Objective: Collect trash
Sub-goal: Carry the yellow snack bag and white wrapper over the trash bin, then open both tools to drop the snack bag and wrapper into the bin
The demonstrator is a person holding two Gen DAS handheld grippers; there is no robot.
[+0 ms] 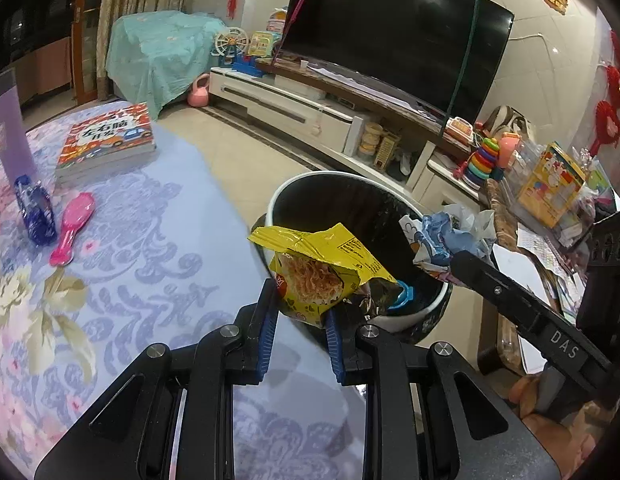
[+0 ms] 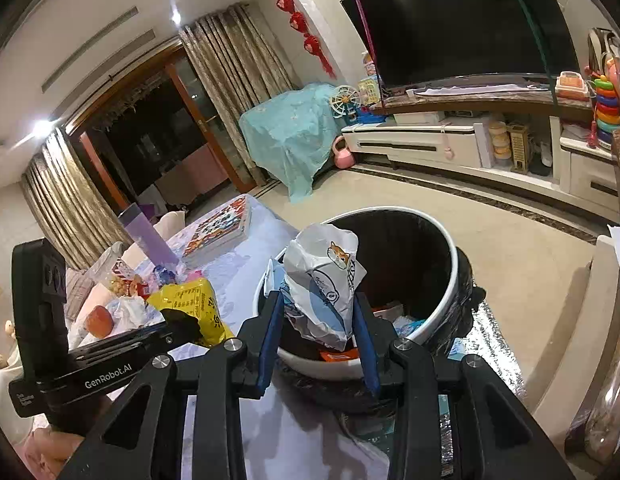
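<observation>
Far past both sets of jaws, a big black TV (image 1: 393, 36) sits on a long white stand (image 1: 286, 108) in a living room. Below the left jaws and off to their left lies a table (image 1: 150, 216) with a purple flowery cloth. Just ahead of both sets of jaws stands a round bin (image 2: 441, 304), white outside and black inside, with some trash at the bottom. On the table, far to the left of the left jaws, rests a stack of books (image 1: 108, 142). Closer in lie a blue bottle (image 1: 34, 212) and a pink brush (image 1: 72, 228), side by side. The left gripper (image 1: 300, 300) has its blue pads squeezed on a yellow noodle bag (image 1: 313, 264), which sticks up between the jaws over the near rim of the bin. The right gripper (image 2: 315, 320) has its pads pinched on a crumpled white wrapper (image 2: 325, 280) with a cartoon animal on it, held up just over the bin's near edge.
</observation>
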